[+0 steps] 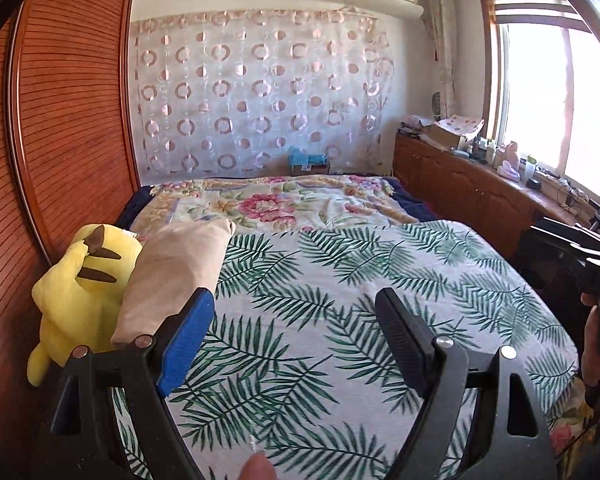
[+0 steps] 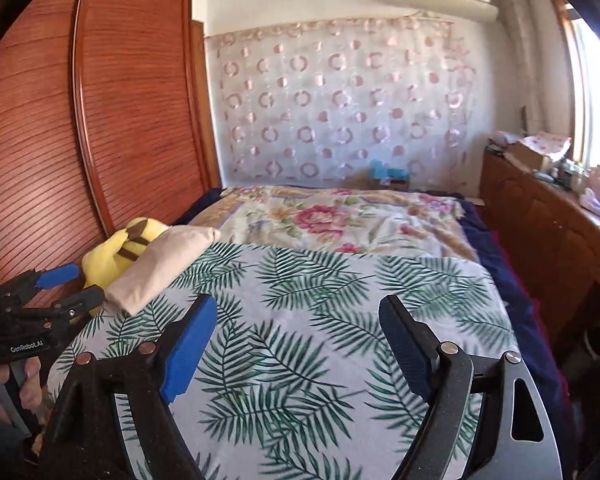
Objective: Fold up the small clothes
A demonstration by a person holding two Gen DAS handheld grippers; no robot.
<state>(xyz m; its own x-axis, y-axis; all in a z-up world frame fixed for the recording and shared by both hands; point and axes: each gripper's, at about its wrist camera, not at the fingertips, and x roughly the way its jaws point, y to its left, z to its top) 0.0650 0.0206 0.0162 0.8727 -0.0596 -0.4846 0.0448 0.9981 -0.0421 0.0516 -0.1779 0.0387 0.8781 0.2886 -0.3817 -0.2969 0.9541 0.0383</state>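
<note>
A beige folded cloth [image 1: 172,276] lies along the left edge of the leaf-print sheet [image 1: 340,280], leaning against a yellow plush toy [image 1: 80,292]. My left gripper [image 1: 294,294] hovers open over the sheet with nothing between its fingers, and the cloth sits just past its blue left finger [image 1: 188,340]. In the right wrist view my right gripper [image 2: 298,299] is also open and empty above the sheet [image 2: 340,320]. There the left gripper [image 2: 80,286] shows at the left, open, its tips close to the near end of the beige cloth [image 2: 164,268]; I cannot tell whether they touch.
A floral blanket [image 1: 284,204] covers the far half of the bed. A louvred wooden wardrobe [image 1: 68,120] runs along the left. A low wooden cabinet [image 1: 472,184] with clutter stands under the window at the right. A hand [image 1: 592,344] grips the other tool at the right edge.
</note>
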